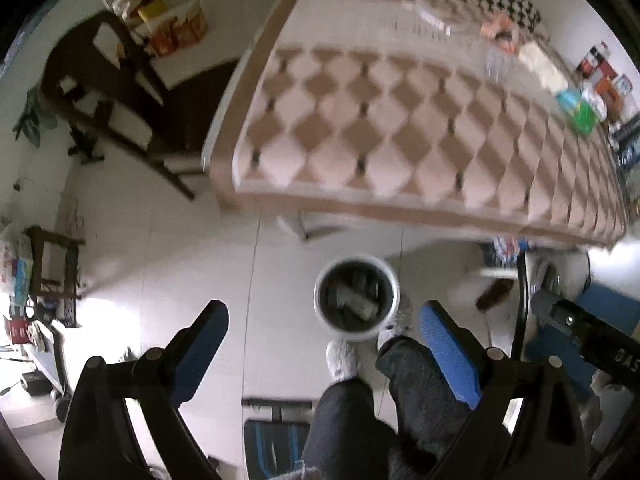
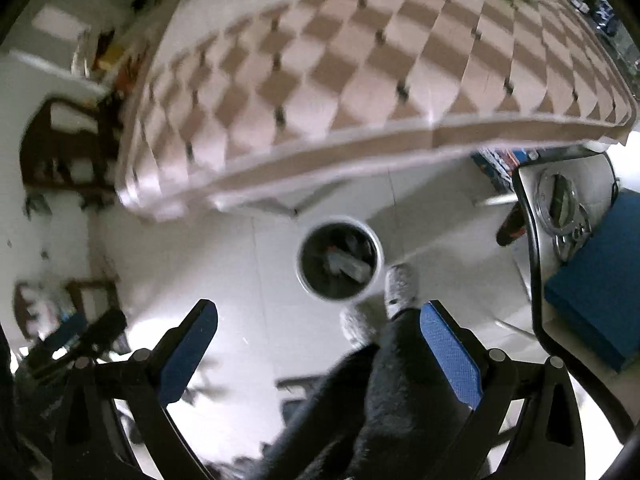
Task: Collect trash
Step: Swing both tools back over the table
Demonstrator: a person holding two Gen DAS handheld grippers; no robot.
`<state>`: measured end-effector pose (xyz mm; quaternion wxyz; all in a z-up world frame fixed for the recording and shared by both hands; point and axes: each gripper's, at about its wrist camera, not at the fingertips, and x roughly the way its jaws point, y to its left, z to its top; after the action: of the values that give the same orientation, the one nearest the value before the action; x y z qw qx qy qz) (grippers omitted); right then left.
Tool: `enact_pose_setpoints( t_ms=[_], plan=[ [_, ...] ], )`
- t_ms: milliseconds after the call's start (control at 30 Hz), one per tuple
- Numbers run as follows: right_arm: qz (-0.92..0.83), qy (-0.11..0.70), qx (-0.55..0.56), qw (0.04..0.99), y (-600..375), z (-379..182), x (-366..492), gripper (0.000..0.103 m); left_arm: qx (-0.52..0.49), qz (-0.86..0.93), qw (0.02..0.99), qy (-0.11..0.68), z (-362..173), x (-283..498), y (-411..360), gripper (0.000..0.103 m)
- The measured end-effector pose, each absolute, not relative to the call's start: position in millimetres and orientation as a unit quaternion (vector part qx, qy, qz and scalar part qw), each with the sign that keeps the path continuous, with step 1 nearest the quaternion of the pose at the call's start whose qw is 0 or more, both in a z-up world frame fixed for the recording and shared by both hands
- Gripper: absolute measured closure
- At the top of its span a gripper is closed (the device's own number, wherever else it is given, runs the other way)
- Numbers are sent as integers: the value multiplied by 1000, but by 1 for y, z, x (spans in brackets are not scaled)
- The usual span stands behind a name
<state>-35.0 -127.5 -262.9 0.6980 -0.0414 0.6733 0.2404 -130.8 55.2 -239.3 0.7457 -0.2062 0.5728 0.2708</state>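
A white round trash bin (image 1: 357, 295) with a dark liner stands on the floor in front of the table; crumpled wrappers (image 1: 358, 300) lie inside. It also shows in the right wrist view (image 2: 339, 260). My left gripper (image 1: 324, 320) is open and empty, high above the floor, with the bin between its fingers. My right gripper (image 2: 319, 316) is open and empty, also above the bin. On the table's far side lie an orange wrapper (image 1: 500, 30), a clear plastic cup (image 1: 498, 65) and a green packet (image 1: 580, 110).
A table with a brown and pink checkered cloth (image 1: 400, 120) fills the upper view. A dark wooden chair (image 1: 104, 92) stands at its left. The person's legs and grey socks (image 1: 344, 356) are beside the bin. A black-framed chair (image 2: 560, 220) and blue box (image 2: 600, 280) are right.
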Motion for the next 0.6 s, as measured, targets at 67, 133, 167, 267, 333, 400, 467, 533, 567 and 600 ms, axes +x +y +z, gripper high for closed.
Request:
enact_pose_setpoints(
  t_ms=[67,133,167,267,333,400,467,533,567,600],
  plan=[
    [235,665,-22,708,-125,-249,-11,1,-202,273,757,559,-227,-100,62,5],
    [227,659,-4,717,-124,-236,16,1,-197,276,764,549,-216,-73,69,5],
    [220,652,3,725,-124,-229,36,1,-196,277,767,545,-212,-57,73,5],
    [201,642,19,740,-131,-218,87,1,-207,277,767,540,-205,0,91,5],
    [188,640,26,745,-133,-217,127,1,-217,281,763,540,-203,42,102,5],
    [171,636,21,752,-135,-216,176,1,-223,282,759,543,-204,85,111,5],
    [159,632,10,759,-138,-215,227,1,-224,285,754,547,-207,122,116,5],
    [147,626,-23,765,-134,-217,277,1,-228,288,746,555,-216,161,121,5],
    [141,627,-46,765,-130,-221,307,1,-230,287,743,559,-219,175,122,5],
    [140,629,-62,762,-128,-227,328,1,-234,283,739,564,-226,196,123,5]
  ],
)
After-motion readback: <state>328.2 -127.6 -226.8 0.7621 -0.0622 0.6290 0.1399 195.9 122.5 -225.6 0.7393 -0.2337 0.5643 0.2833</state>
